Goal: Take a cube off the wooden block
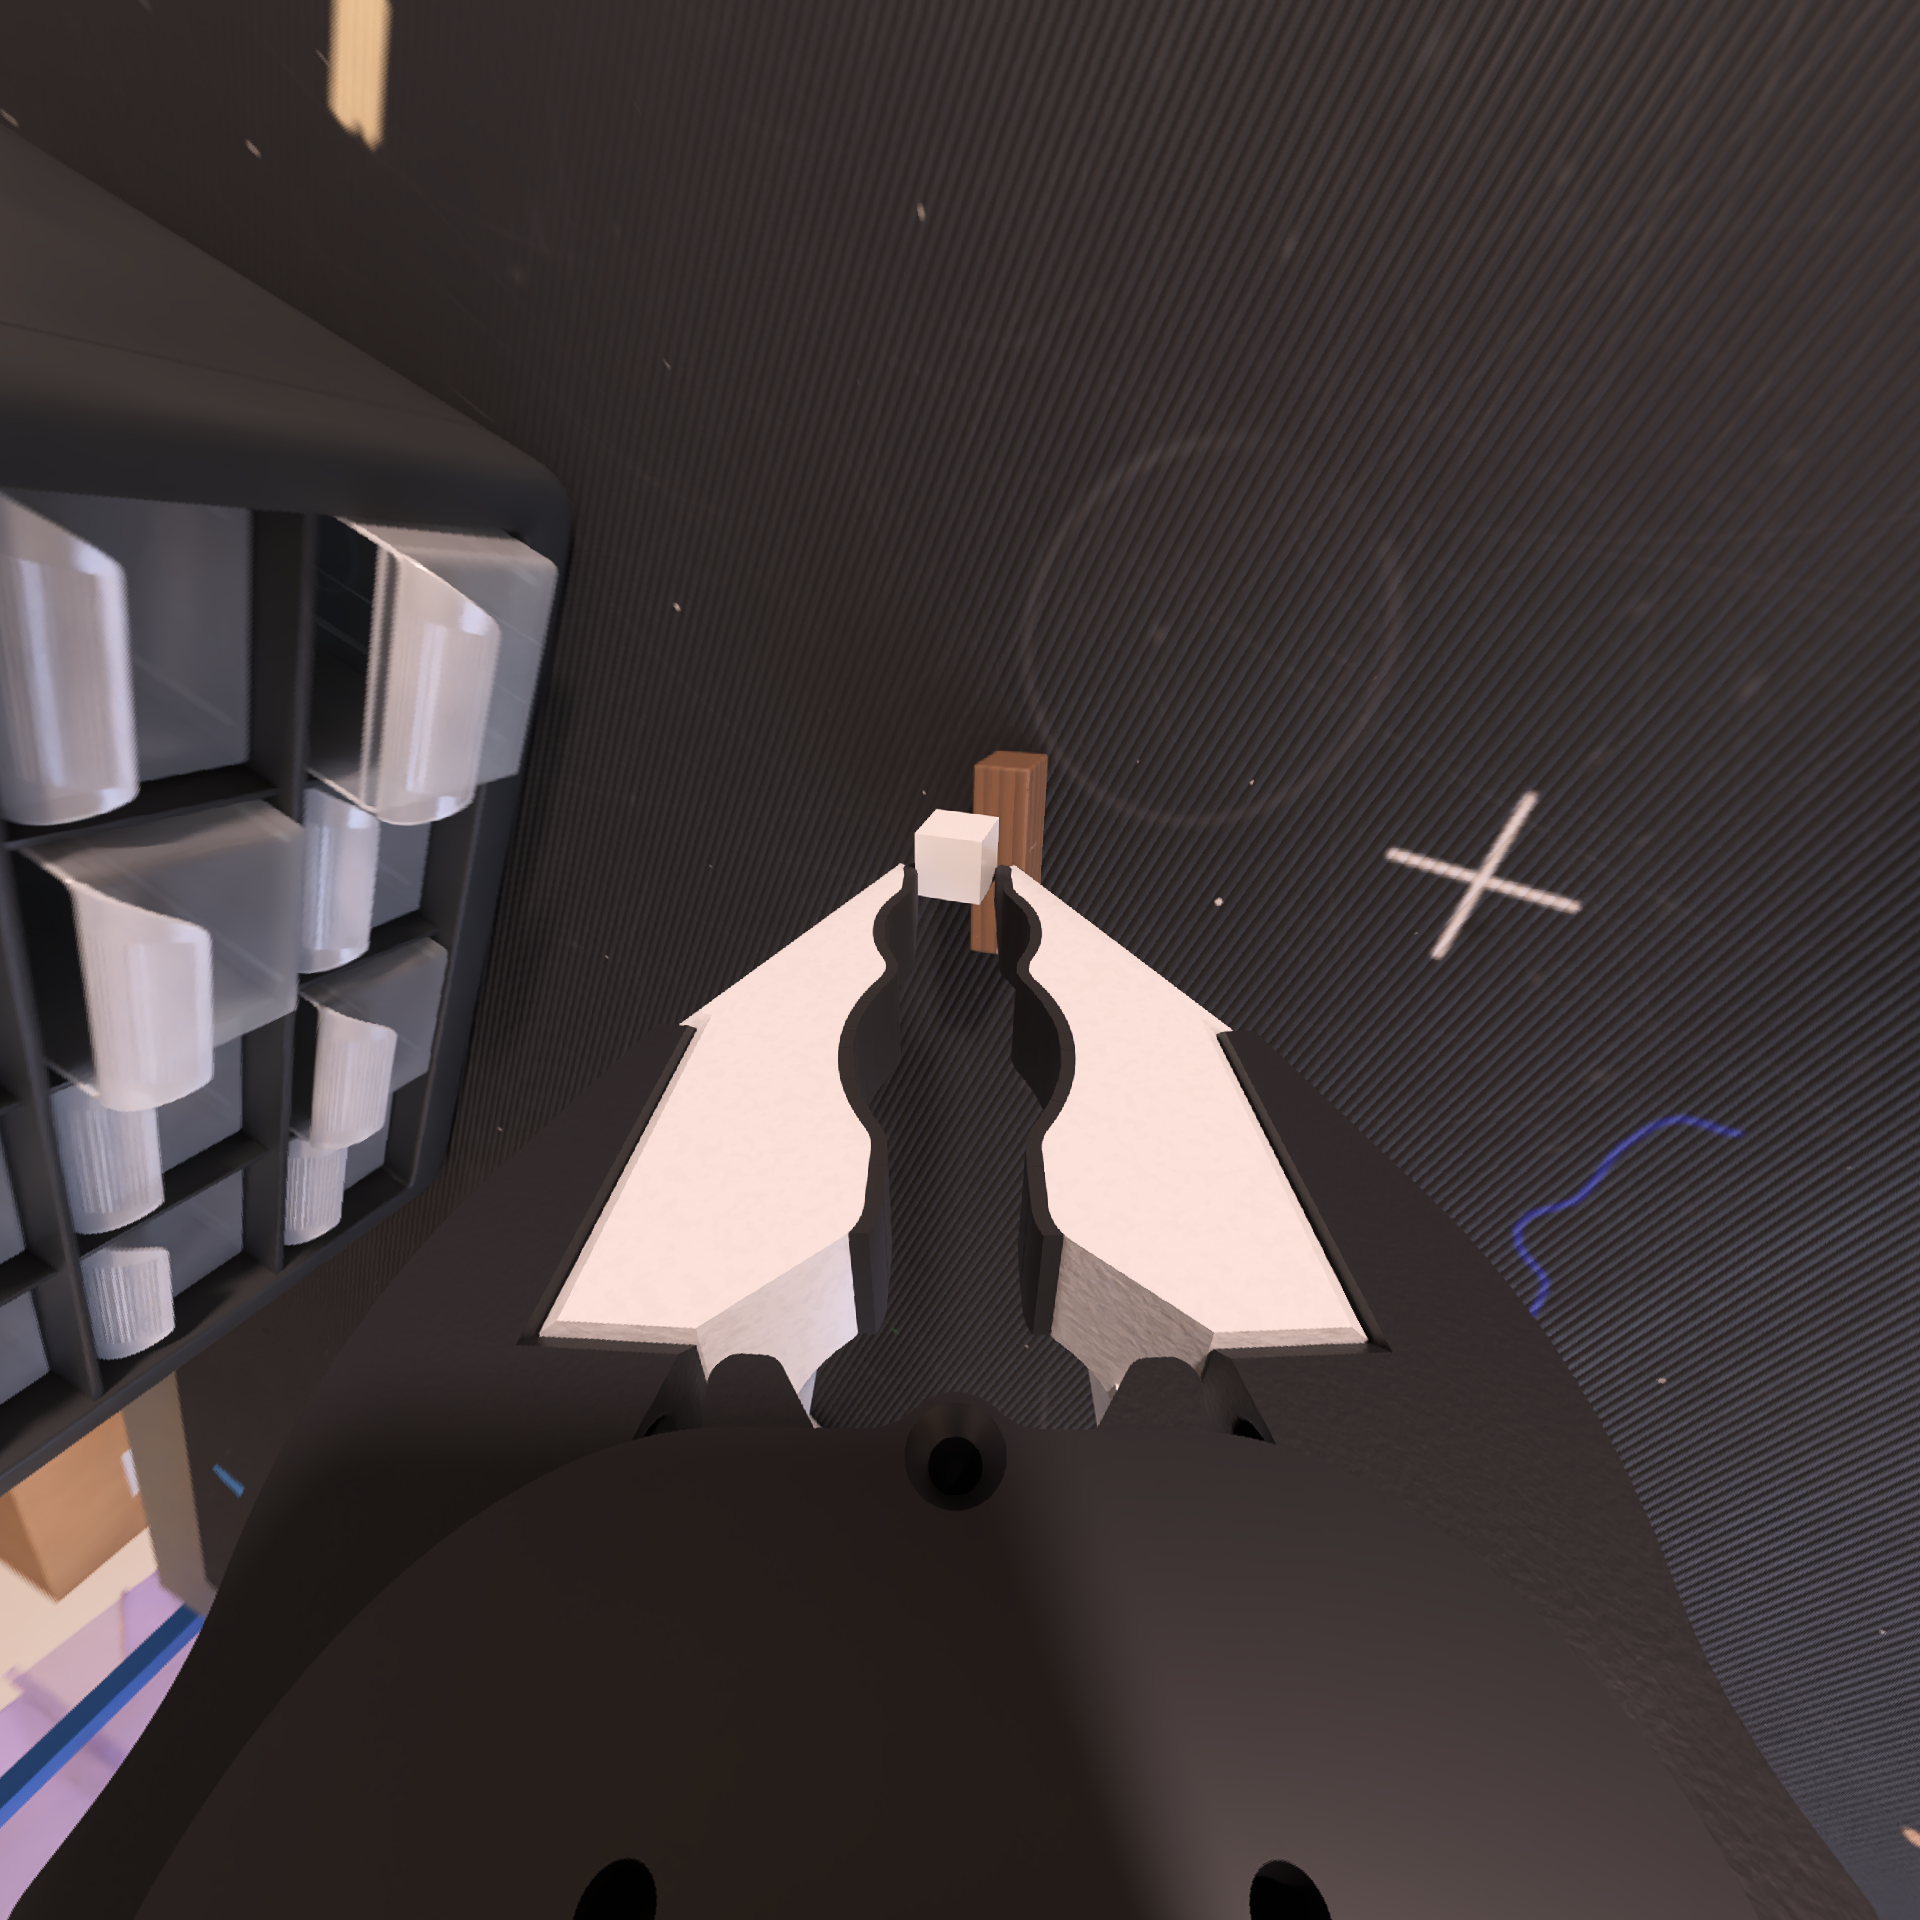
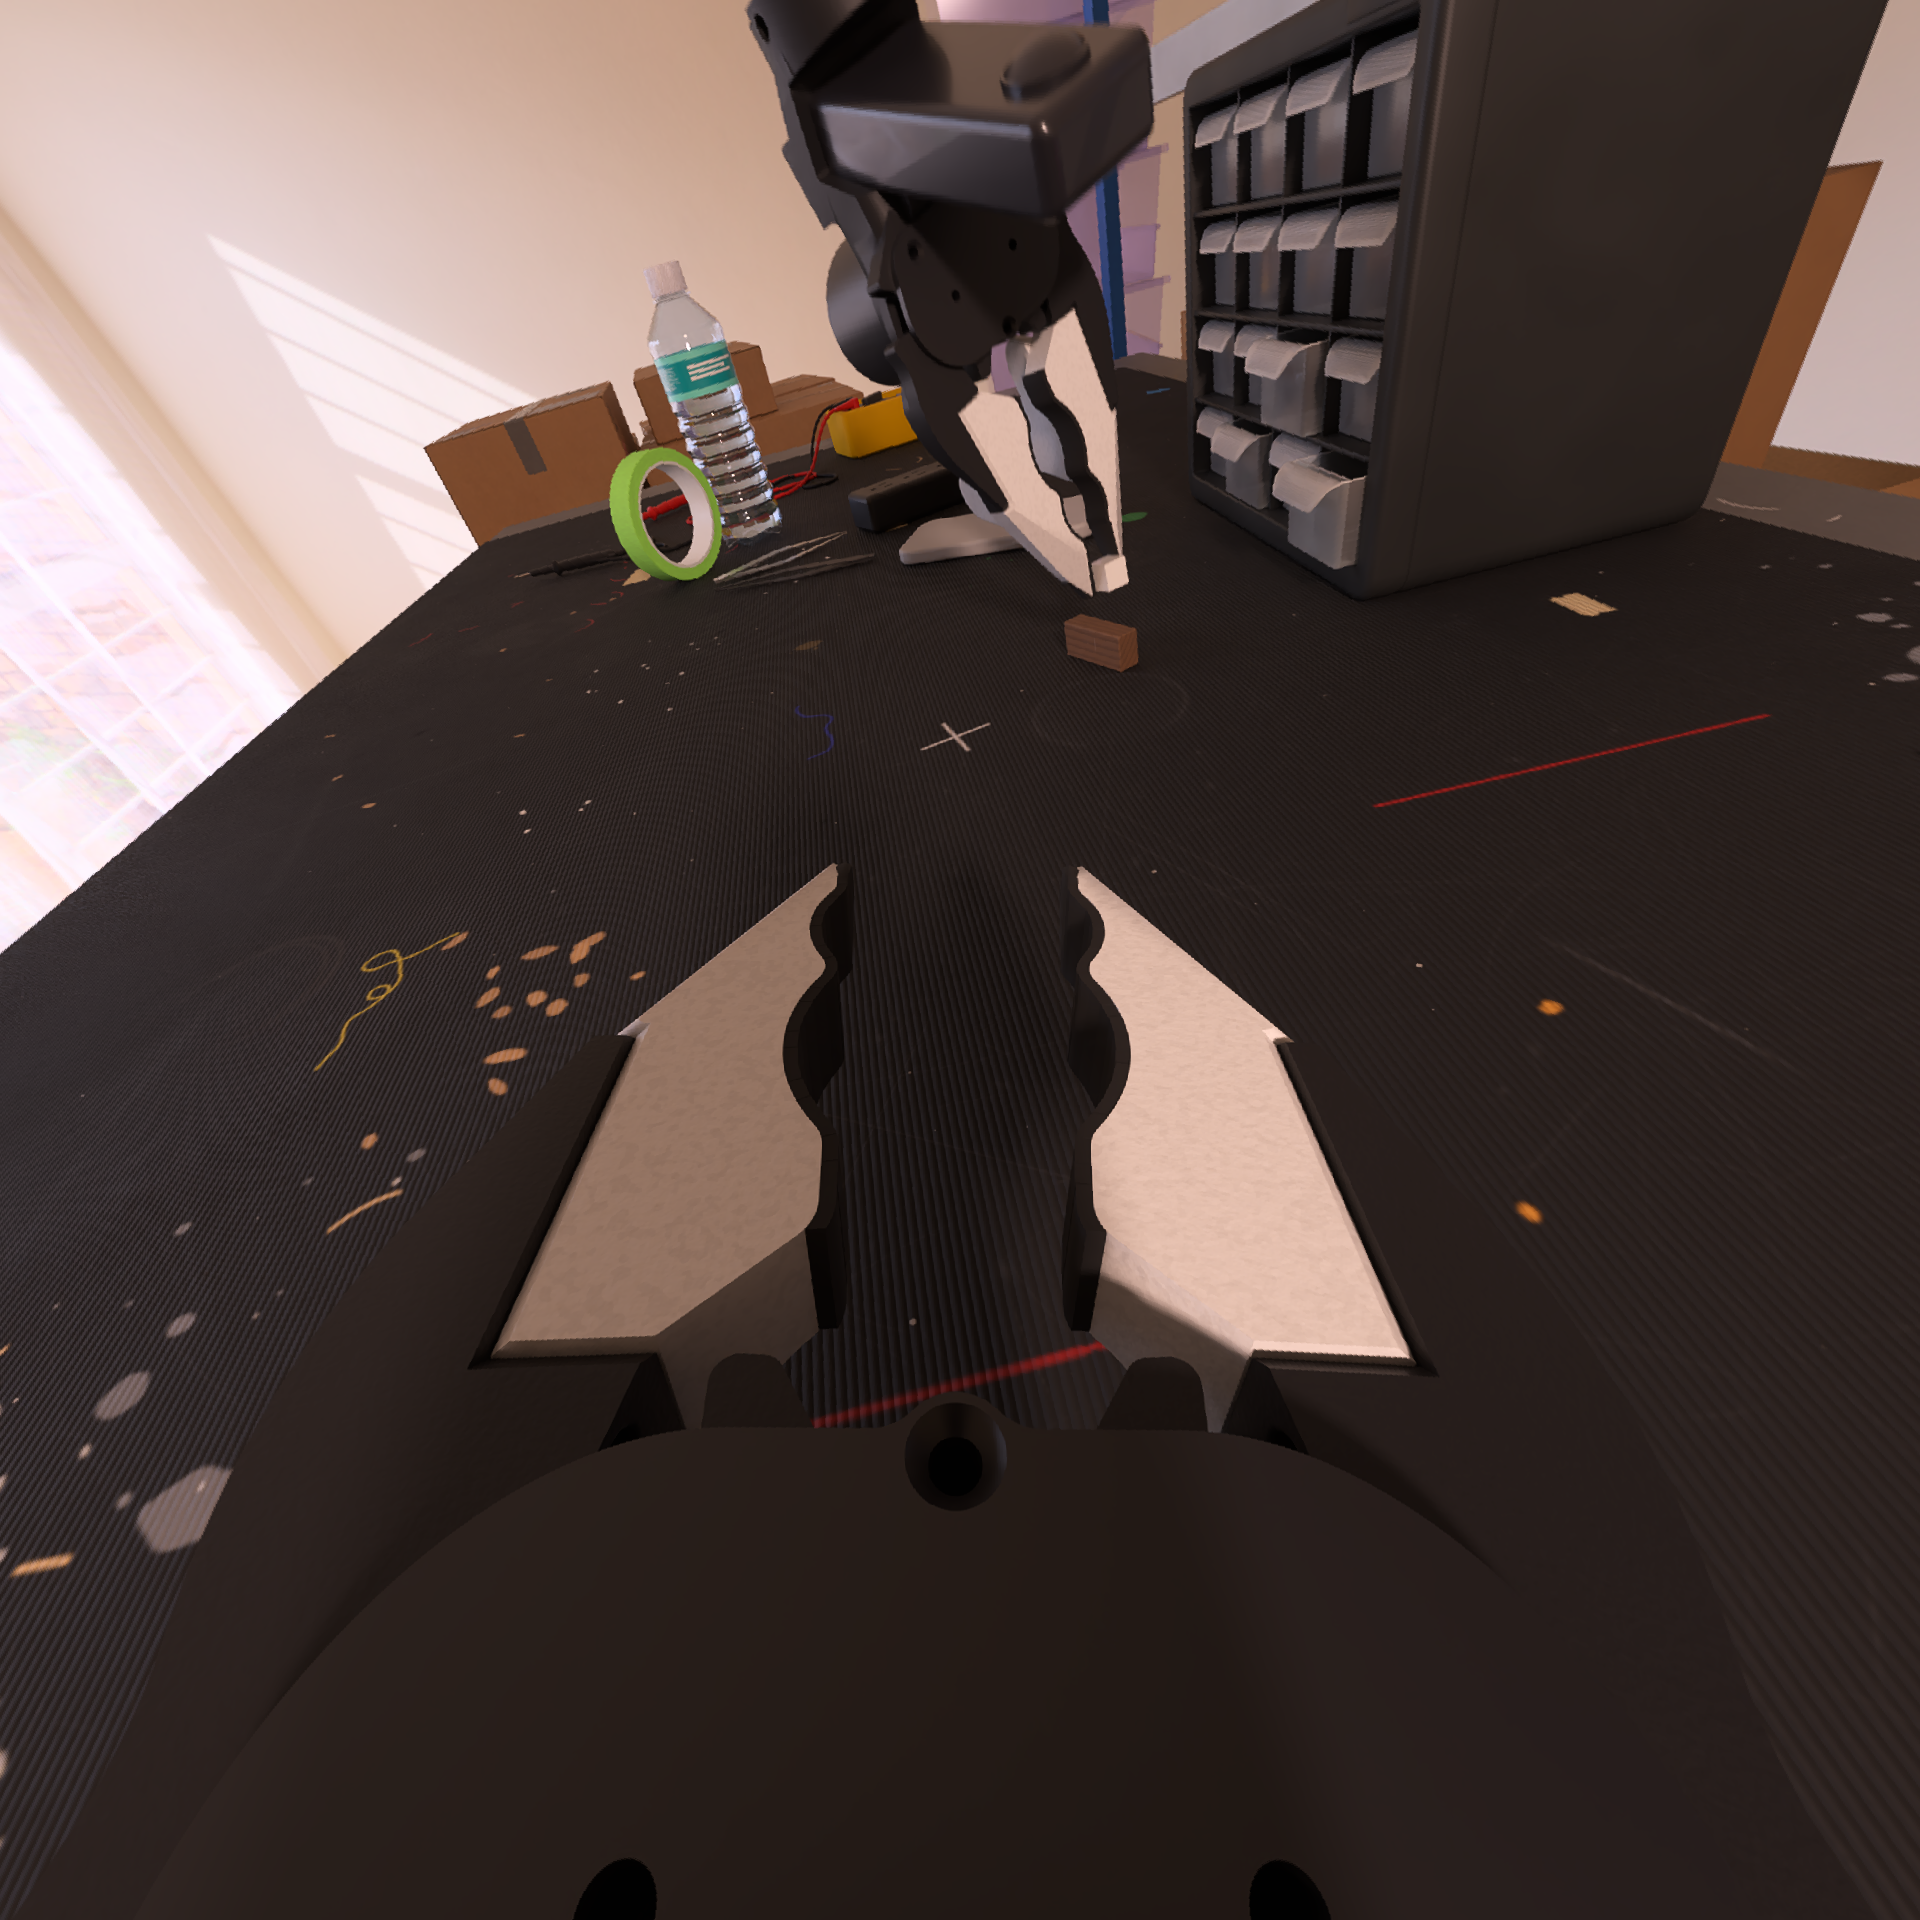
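The left hand-held gripper (image 1: 954, 883) grips the white cube (image 1: 956, 855) at its fingertips, frame centre, seemingly clear above the wooden block (image 1: 1008, 821) on the desk (image 1: 1455, 416). Best to lift straight up with the grip steady. Only the right wrist view shows the gap beneath, and the right hand-held gripper (image 2: 956, 894) spread wide, holding nothing.

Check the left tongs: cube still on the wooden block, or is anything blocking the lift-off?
The left tongs are shut on the white cube, which hangs clear above the wooden block; in the right wrist view there is a gap between them. Nothing visible stands in the way. The drawer cabinet stands off to one side.
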